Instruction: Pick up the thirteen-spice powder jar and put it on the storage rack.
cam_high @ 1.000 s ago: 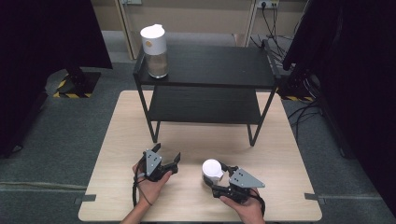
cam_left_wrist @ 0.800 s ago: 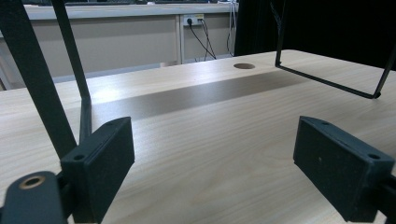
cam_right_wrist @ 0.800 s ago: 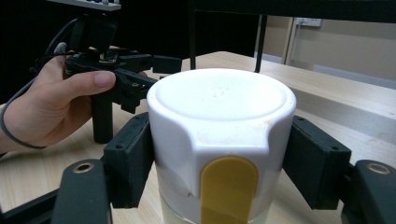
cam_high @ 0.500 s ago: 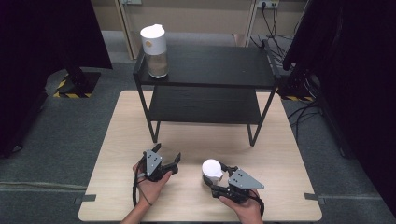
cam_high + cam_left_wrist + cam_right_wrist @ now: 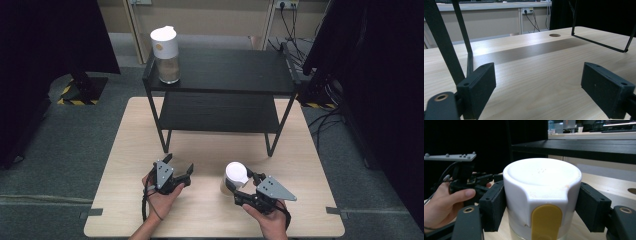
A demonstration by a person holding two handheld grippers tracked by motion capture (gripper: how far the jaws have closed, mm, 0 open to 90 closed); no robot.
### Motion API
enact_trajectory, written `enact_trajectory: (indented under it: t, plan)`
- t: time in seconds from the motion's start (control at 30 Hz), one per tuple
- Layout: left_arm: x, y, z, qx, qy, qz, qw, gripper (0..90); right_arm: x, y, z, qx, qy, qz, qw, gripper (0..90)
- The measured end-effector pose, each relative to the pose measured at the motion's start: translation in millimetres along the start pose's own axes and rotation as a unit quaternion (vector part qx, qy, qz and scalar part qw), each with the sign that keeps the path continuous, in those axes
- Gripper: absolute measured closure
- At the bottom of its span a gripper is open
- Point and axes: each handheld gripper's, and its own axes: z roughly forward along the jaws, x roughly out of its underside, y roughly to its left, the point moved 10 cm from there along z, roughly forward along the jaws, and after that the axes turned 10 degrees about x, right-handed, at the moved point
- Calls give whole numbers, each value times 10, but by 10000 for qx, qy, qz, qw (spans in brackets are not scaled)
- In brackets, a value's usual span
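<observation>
The right gripper (image 5: 239, 186) has its jaws closed against the white lid of a jar (image 5: 234, 176) (lower centre of the high view), standing on the table (image 5: 300, 150). The left gripper (image 5: 177, 172), lower left, holds its jaws wide apart, gripping nothing.

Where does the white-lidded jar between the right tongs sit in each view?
High view: the jar stands on the table's near edge, right of centre, between the right tongs.
Left gripper view: not in it.
Right gripper view: the jar is centre, close up, a jaw against each side.
Shared landmark: the black shelf rack.
</observation>
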Motion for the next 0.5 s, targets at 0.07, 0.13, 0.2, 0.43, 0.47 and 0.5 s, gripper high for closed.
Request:
enact_trajectory:
  t: [0.07, 0.13, 0.2, 0.43, 0.47, 0.5]
  plan:
    - [0, 1, -1, 0, 1, -5, 10000, 123, -20, -13, -2, 34, -24, 61, 10000, 308]
    - [0, 2, -2, 1, -2, -7, 10000, 123, -42, -23, -1, 54, -49, 93, 9999, 308]
    - [1, 0, -2, 0, -4, 1, 10000, 123, -70, -32, -3, 95, -100, 128, 9998, 308]
    - [1, -2, 0, -3, -7, 3, 10000, 123, -210, -62, -14, 194, -283, 224, 9992, 308]
    - [1, -2, 0, -2, -7, 4, 10000, 123, -229, -68, -16, 204, -308, 238, 9990, 308]
    - [1, -2, 0, -3, -8, 3, 10000, 123, -246, -75, -16, 220, -336, 272, 9988, 308]
